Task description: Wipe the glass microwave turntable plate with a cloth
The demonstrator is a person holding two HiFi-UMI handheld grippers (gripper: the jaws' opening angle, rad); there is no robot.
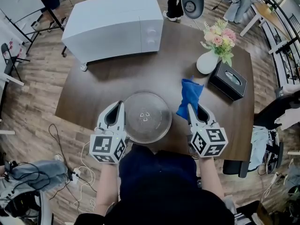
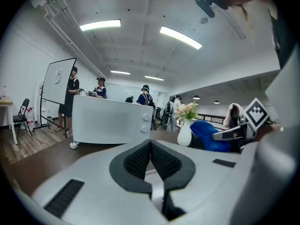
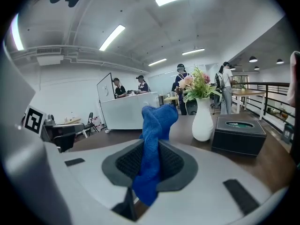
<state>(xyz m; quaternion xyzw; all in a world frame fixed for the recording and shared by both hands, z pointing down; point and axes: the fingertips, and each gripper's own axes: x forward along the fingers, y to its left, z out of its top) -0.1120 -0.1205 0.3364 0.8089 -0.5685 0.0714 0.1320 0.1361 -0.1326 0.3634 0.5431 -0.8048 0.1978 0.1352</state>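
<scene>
The round glass turntable plate point(image 1: 146, 117) sits at the near edge of the dark wooden table point(image 1: 117, 83). My left gripper point(image 1: 121, 104) is at the plate's left rim. In the left gripper view, that gripper point(image 2: 150, 144) has its pads pressed together with a thin pale edge between them. My right gripper point(image 1: 189, 108) is just right of the plate, shut on a blue cloth point(image 1: 190, 93). The cloth point(image 3: 157, 121) stands up between the pads of the right gripper point(image 3: 151, 146) and hangs out below them.
A white microwave point(image 1: 115, 25) stands at the back left of the table. A white vase of flowers point(image 1: 208, 60) and a black tissue box point(image 1: 228, 80) sit at the back right. People stand beyond the table. Cables lie on the floor to the left.
</scene>
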